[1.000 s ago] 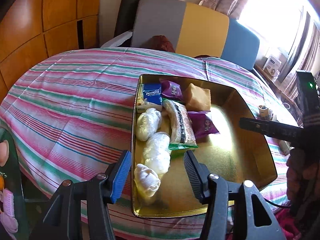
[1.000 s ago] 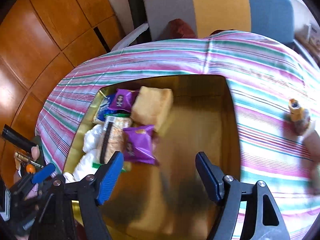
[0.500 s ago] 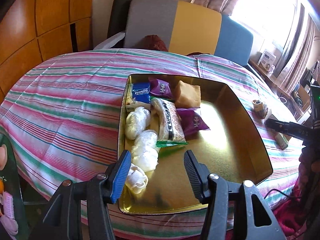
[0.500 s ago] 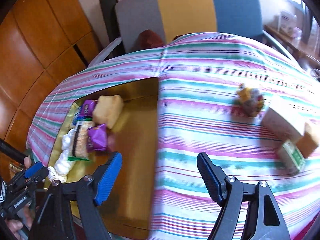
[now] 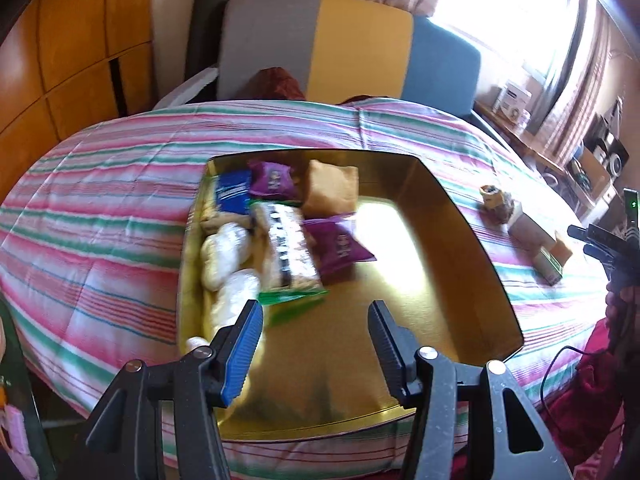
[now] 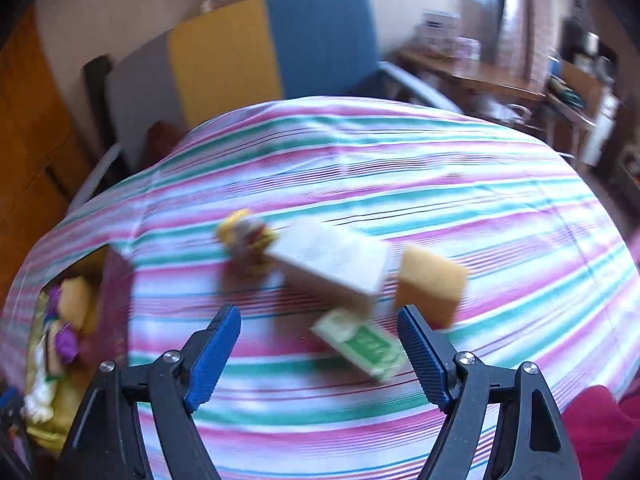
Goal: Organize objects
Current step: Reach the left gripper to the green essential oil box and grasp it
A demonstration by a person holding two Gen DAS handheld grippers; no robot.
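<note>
A gold tray [image 5: 452, 280] lies on the striped tablecloth, also at the left edge of the right wrist view [image 6: 94, 264]. Its left side holds purple packets [image 5: 338, 246], a blue tissue pack [image 5: 234, 192], an orange packet [image 5: 332, 190], a cracker pack [image 5: 290, 250] and white wrapped bundles [image 5: 224, 254]. My left gripper [image 5: 316, 340] is open and empty over the tray's near side. My right gripper [image 6: 320, 350] is open and empty above loose items on the cloth: a green-and-white box [image 6: 362, 342], a white box [image 6: 332, 266], an orange sponge-like block [image 6: 430, 286] and a yellow wrapped snack [image 6: 246, 242].
The round table [image 5: 100, 216] has a pink, green and white striped cloth. Chairs with grey, yellow and blue backs [image 5: 320, 48] stand behind it. Wooden panelling is at the left, a cluttered sideboard [image 5: 560, 140] at the right. The right gripper shows in the left wrist view [image 5: 608, 248].
My right gripper has swung right, from over the tray to over the loose items on the cloth. My left gripper has shifted slightly right over the tray's near side. Both stay open.
</note>
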